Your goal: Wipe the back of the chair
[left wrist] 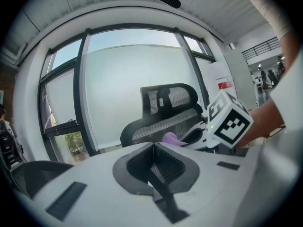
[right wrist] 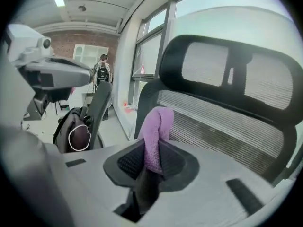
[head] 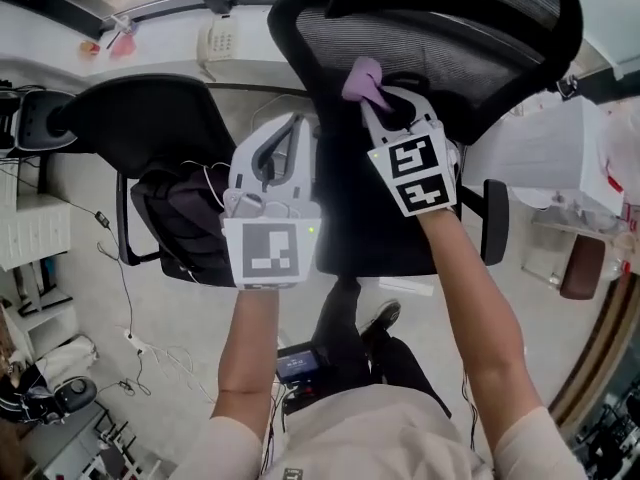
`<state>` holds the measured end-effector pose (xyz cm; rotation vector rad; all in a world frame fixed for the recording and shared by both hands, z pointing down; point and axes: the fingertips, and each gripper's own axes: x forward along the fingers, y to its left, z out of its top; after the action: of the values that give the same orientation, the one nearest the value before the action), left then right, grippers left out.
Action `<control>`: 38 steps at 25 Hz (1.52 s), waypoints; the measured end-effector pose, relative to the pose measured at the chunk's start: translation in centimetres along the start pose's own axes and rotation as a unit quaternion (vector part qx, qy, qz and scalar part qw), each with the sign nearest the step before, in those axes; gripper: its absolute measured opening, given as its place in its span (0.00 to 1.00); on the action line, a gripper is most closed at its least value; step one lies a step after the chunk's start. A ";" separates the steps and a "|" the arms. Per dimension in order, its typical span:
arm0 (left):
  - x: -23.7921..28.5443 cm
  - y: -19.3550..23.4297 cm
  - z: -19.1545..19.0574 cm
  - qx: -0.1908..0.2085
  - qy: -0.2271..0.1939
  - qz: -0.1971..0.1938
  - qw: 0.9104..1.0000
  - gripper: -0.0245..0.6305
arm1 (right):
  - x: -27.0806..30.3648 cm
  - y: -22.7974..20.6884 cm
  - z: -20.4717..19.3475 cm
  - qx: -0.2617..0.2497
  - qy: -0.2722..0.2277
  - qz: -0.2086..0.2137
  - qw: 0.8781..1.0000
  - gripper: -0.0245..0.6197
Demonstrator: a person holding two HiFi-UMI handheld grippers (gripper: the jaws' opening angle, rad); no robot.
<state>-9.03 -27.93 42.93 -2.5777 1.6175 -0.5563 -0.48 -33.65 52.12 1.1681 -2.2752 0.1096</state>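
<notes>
A black mesh office chair (head: 440,38) stands in front of me, its backrest (right wrist: 222,126) facing my grippers. My right gripper (head: 376,98) is shut on a purple cloth (head: 362,80), which sticks up out of the jaws (right wrist: 157,131) just short of the mesh. In the left gripper view the cloth (left wrist: 170,138) shows against the lower backrest (left wrist: 163,126). My left gripper (head: 294,124) hangs to the left of the right one, over the seat's left edge. Its jaws are closed together with nothing between them (left wrist: 152,148).
A second black chair (head: 140,118) stands on the left with a dark backpack (head: 185,218) beside it. A white phone (head: 218,40) lies on the window sill beyond. A white table (head: 545,153) is on the right. Cables lie on the floor (head: 130,338).
</notes>
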 end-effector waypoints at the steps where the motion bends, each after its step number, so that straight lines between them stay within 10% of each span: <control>1: -0.6 -0.1 0.6 0.005 -0.003 0.000 1.000 0.05 | -1.2 -0.1 0.4 0.003 -0.005 -0.004 1.000 0.13; 38: -29.5 -16.8 19.1 0.069 -0.118 -0.019 0.990 0.05 | -51.5 4.1 5.7 0.010 -0.165 -0.063 0.984 0.11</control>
<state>0.19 2.83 20.81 -2.4703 1.4058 -0.3346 17.20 4.18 21.15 1.4259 -2.4766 -0.1188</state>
